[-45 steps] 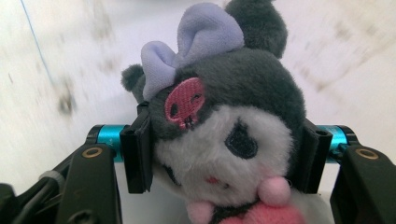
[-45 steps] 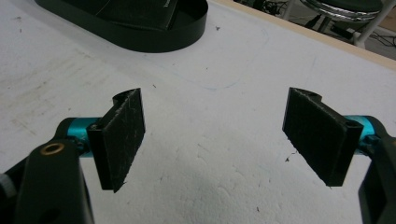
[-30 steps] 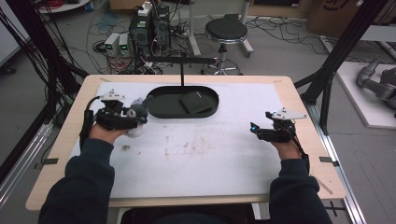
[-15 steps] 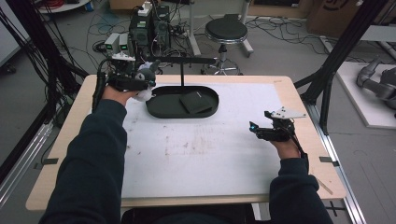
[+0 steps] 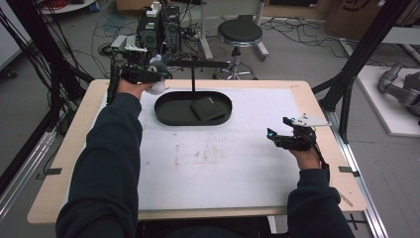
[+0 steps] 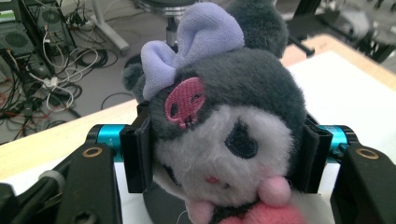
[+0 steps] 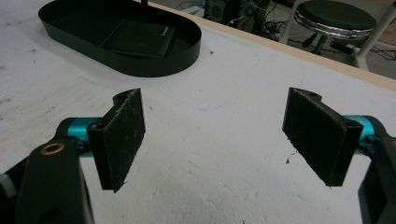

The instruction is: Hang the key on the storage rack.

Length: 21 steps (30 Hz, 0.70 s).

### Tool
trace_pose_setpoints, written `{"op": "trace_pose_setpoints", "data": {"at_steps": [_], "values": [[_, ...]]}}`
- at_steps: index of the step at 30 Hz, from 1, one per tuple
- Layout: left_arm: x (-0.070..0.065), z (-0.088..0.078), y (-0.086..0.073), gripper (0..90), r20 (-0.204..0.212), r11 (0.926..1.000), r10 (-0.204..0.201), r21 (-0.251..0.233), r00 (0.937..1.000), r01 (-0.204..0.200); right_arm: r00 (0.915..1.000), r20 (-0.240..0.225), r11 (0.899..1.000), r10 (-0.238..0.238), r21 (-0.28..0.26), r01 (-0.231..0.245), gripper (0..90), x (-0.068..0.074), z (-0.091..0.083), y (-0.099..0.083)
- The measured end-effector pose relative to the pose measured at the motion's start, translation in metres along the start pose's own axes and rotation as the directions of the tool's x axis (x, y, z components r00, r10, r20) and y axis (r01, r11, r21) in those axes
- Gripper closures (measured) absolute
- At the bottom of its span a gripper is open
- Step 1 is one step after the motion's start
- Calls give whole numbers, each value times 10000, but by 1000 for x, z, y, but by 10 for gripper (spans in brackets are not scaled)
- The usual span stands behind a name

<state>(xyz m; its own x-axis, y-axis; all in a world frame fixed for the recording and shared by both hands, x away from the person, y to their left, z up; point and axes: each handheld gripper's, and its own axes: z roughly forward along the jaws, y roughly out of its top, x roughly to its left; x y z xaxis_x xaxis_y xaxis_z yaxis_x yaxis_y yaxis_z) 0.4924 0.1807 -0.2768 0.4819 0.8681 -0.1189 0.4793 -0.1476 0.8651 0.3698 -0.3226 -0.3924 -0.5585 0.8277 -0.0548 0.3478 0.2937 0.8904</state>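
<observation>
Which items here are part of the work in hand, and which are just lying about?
In the job:
- plush toy, clamped in the left tongs
- black oval tray with its hanging stand

Lying about:
- right tongs, open and idle
- black pad in the tray
- stool

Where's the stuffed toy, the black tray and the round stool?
stuffed toy (image 6: 224, 126), left gripper view, on its white face.
black tray (image 5: 171, 105), high view, on its bare floor at the left.
round stool (image 5: 239, 32), high view, on its seat.
</observation>
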Motion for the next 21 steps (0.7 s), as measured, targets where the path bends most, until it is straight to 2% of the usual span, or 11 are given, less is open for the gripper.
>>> {"op": "trace_pose_setpoints", "data": {"at_steps": [7, 13, 17, 21], "values": [[11, 4, -2, 367, -173, 9990, -404, -183, 9990, 401, 10000, 21, 9999, 96, 83, -96, 216, -2, -1, -1], [15, 6, -3, 367, -431, 9983, -542, -249, 9976, 531, 10000, 1, 9999, 24, 115, -24, 216, -1, 1, -1], [15, 9, -8, 367, -644, 9993, -374, -97, 9972, 369, 10000, -2, 9999, 27, 105, -27, 216, 0, 0, -2], [15, 13, -20, 366, -870, 9996, -299, -37, 9958, 297, 10000, 28, 9999, 47, 129, -47, 216, -2, 0, -3]]}}
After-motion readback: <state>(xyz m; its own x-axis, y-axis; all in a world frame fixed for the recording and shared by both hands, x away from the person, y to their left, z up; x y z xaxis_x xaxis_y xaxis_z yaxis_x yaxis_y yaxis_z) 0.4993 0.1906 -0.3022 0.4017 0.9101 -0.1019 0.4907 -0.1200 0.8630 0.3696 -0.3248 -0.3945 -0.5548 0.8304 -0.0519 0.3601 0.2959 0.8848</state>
